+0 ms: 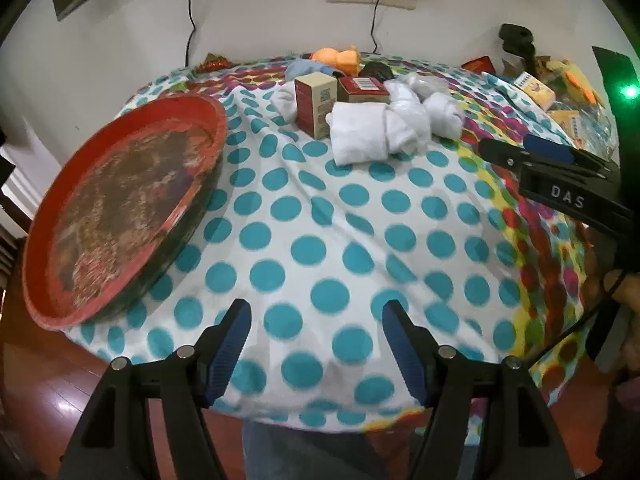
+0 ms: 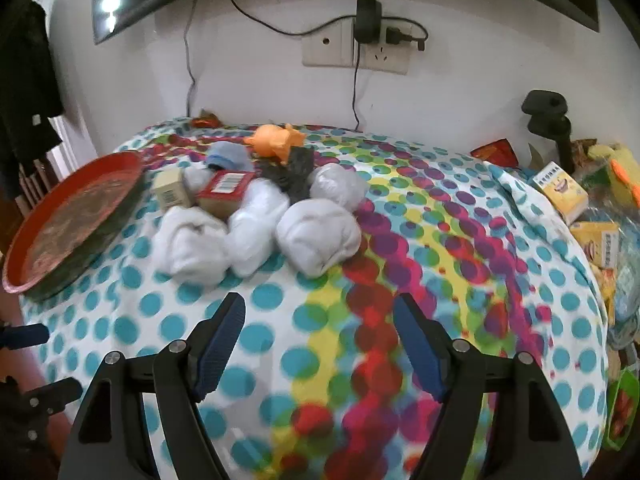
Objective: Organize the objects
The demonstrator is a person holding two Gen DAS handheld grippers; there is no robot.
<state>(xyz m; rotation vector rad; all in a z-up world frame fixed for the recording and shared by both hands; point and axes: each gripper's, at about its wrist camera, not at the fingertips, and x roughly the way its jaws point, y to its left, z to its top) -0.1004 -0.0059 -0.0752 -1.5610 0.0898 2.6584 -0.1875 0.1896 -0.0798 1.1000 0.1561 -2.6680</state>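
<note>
A pile of rolled white socks (image 1: 376,128) (image 2: 256,232) lies at the middle back of the polka-dot table. Among them stand a red and beige box (image 1: 316,104) (image 2: 172,192) and a red box with a barcode (image 1: 362,88) (image 2: 226,192). Behind them are a blue sock (image 2: 226,156), a dark sock (image 2: 296,172) and an orange toy (image 1: 340,58) (image 2: 276,140). A round red tray (image 1: 120,200) (image 2: 76,216) sits empty at the left edge. My left gripper (image 1: 316,336) is open and empty above the table's near edge. My right gripper (image 2: 318,340) is open and empty short of the socks; it also shows in the left wrist view (image 1: 556,160).
Yellow snack boxes (image 2: 560,192) (image 1: 536,90), packets and a black stand (image 2: 548,120) crowd the right side of the table. A wall with a socket (image 2: 356,50) and cables runs behind. Wooden floor (image 1: 48,380) lies below the near edge.
</note>
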